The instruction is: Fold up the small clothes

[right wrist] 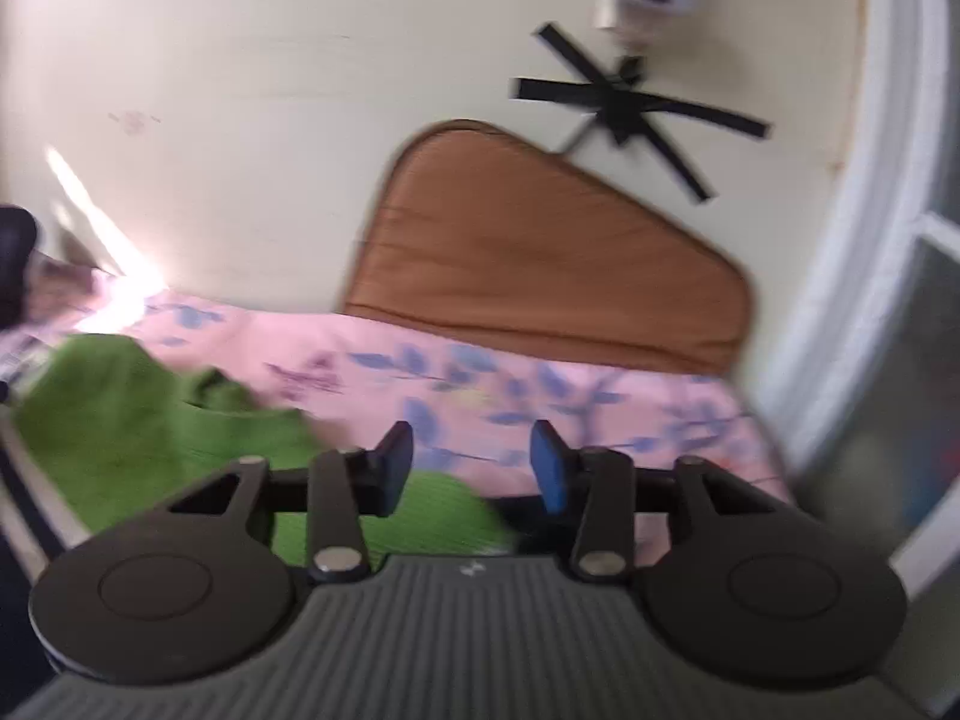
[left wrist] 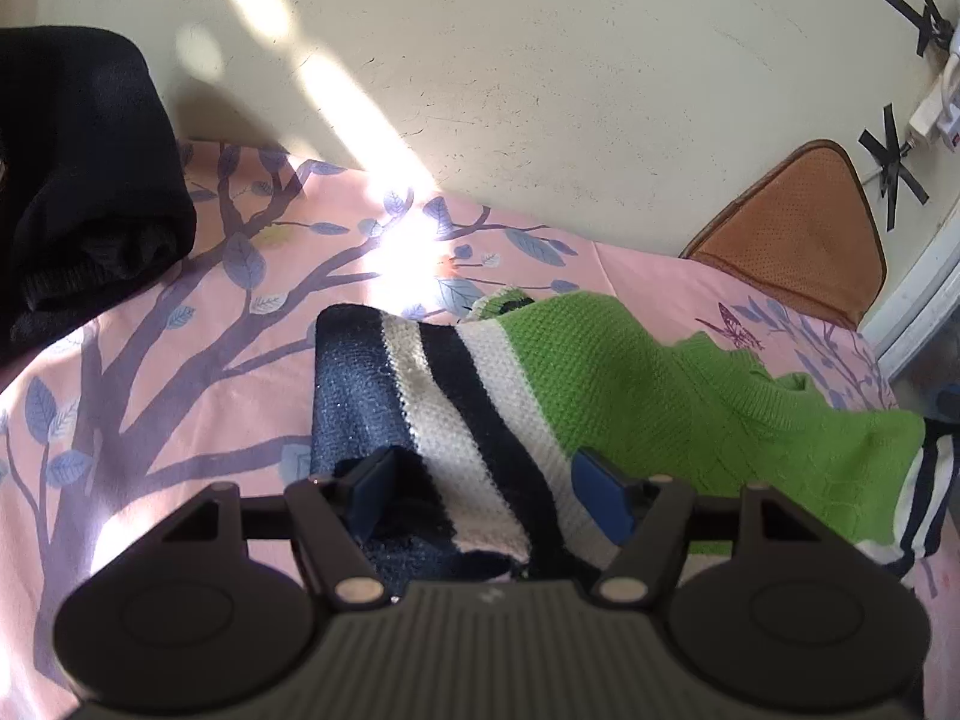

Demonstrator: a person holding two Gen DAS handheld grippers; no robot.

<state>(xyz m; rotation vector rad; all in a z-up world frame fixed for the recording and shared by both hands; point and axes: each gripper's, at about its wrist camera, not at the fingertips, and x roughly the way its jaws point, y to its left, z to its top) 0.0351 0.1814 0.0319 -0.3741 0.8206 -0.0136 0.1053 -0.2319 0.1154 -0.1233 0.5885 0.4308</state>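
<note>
A small knitted sweater, green with navy and white stripes, lies crumpled on the pink leaf-print sheet. My left gripper is open, its blue pads on either side of the striped hem, which lies between the jaws. In the blurred right wrist view the green part of the sweater lies at the lower left. My right gripper is open and empty, just right of the green knit, over the sheet.
A folded black garment lies at the back left of the bed. A brown cushion leans on the cream wall at the back right. A white window frame stands at the right.
</note>
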